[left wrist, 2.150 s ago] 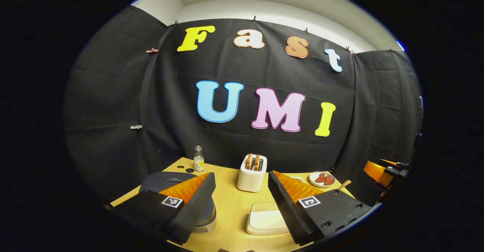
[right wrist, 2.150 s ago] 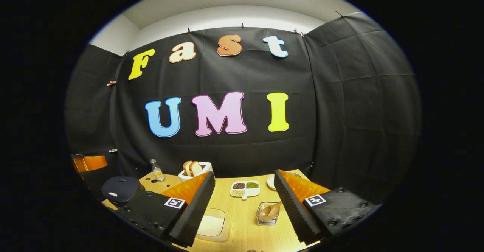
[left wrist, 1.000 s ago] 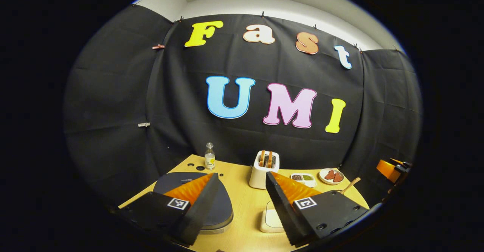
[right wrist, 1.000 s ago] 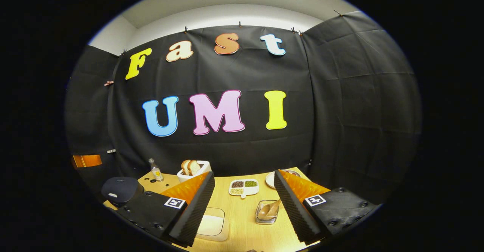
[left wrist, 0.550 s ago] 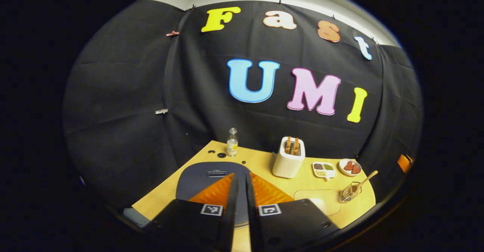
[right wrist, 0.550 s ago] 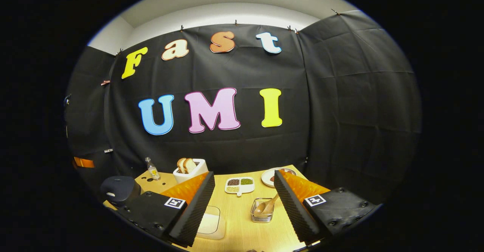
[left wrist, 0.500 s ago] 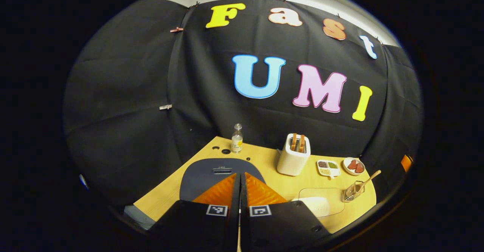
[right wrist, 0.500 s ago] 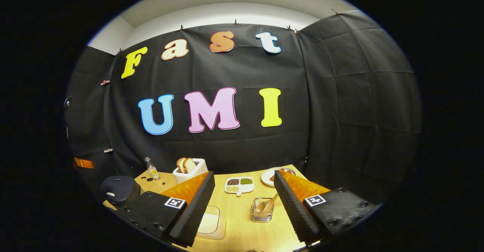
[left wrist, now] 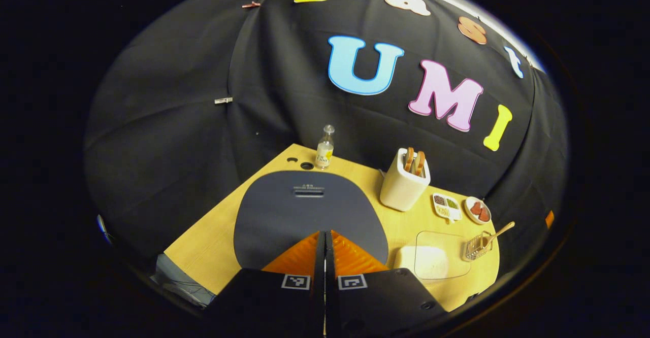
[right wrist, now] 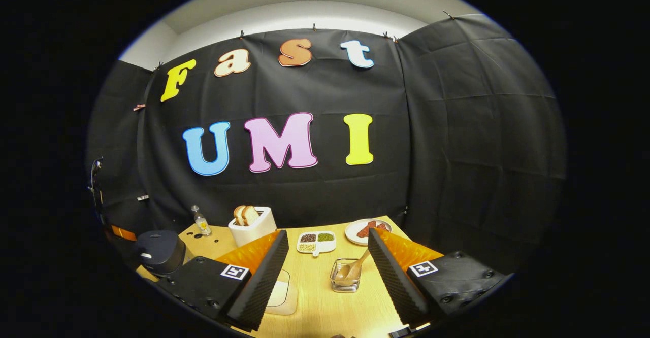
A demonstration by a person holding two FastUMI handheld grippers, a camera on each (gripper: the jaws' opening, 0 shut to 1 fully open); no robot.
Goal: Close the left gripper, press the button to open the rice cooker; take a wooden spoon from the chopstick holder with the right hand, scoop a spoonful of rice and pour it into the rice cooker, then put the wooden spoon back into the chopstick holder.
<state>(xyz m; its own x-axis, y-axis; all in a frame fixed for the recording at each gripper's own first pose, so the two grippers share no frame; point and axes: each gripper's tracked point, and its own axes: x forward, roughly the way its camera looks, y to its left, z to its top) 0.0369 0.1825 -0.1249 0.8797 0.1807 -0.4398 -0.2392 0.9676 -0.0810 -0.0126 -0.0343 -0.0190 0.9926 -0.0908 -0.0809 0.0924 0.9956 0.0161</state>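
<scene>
Left tool together over the rice cooker lid; right tool apart above the bench.

Left tool (left wrist: pixel 324 234): fingers pressed together, tips over the near edge of the dark rice cooker (left wrist: pixel 310 216), lid down, by the bench's (left wrist: pixel 213 241) left edge. Right tool (right wrist: pixel 327 257): fingers wide apart, gripping nothing. Between them, farther off, the chopstick holder (right wrist: pixel 345 279) with the wooden spoon (right wrist: pixel 354 268) leaning in it, near the right edge. Rice container (right wrist: pixel 282 290) just left of the holder. Toaster (right wrist: pixel 251 224) and bottle (right wrist: pixel 201 222) toward the far edge.

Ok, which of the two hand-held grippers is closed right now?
The left hand-held gripper: its fingers meet above the dark rice cooker lid. The right hand-held gripper stands wide open.
</scene>
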